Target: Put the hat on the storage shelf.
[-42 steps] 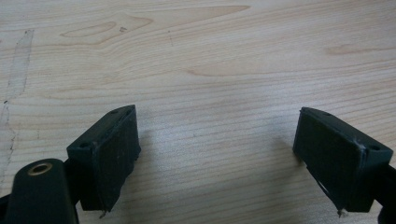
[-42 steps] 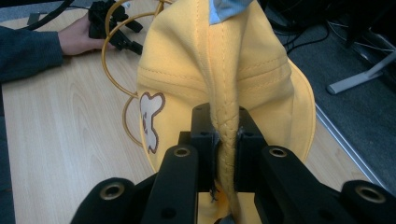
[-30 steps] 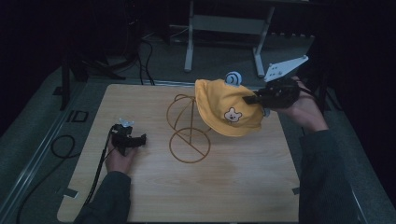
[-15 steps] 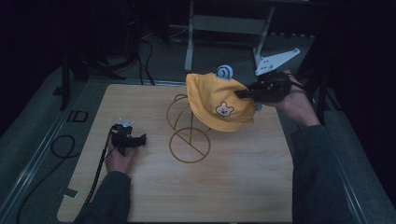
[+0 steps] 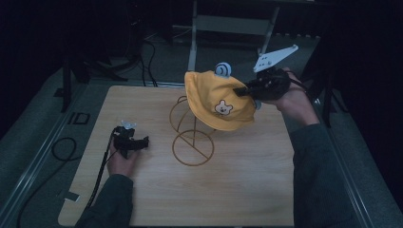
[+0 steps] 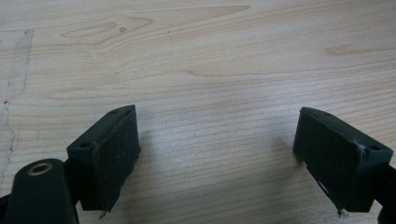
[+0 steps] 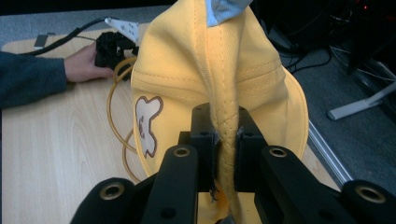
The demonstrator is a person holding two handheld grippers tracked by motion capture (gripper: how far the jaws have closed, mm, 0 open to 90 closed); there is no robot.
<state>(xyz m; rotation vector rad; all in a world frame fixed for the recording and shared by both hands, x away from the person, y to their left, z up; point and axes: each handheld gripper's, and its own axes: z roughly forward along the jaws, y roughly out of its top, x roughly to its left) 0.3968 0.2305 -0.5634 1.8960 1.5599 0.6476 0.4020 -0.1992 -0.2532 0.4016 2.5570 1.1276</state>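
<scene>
A yellow hat [image 5: 217, 99] with a bear patch and a blue ear hangs in the air over a gold wire stand [image 5: 192, 136] at the table's middle. My right gripper [image 5: 243, 90] is shut on a fold of the hat's fabric [image 7: 226, 140] at the right side, held up by a hand. The right gripper view looks along the pinched seam of the hat [image 7: 219, 70], with the stand [image 7: 116, 107] behind it. My left gripper [image 5: 142, 141] rests on the wooden table [image 5: 247, 180] at the left, jaws wide open [image 6: 217, 158] with bare wood between them.
The stand's round base ring [image 5: 192, 148] lies flat on the table below the hat. A cable [image 5: 102, 164] trails from the left gripper along the forearm. Metal frame legs [image 5: 192, 35] stand on the floor beyond the table's far edge.
The right gripper has carried the hat a little to the left and upward, toward the top of the wire stand. The left gripper has stayed put.
</scene>
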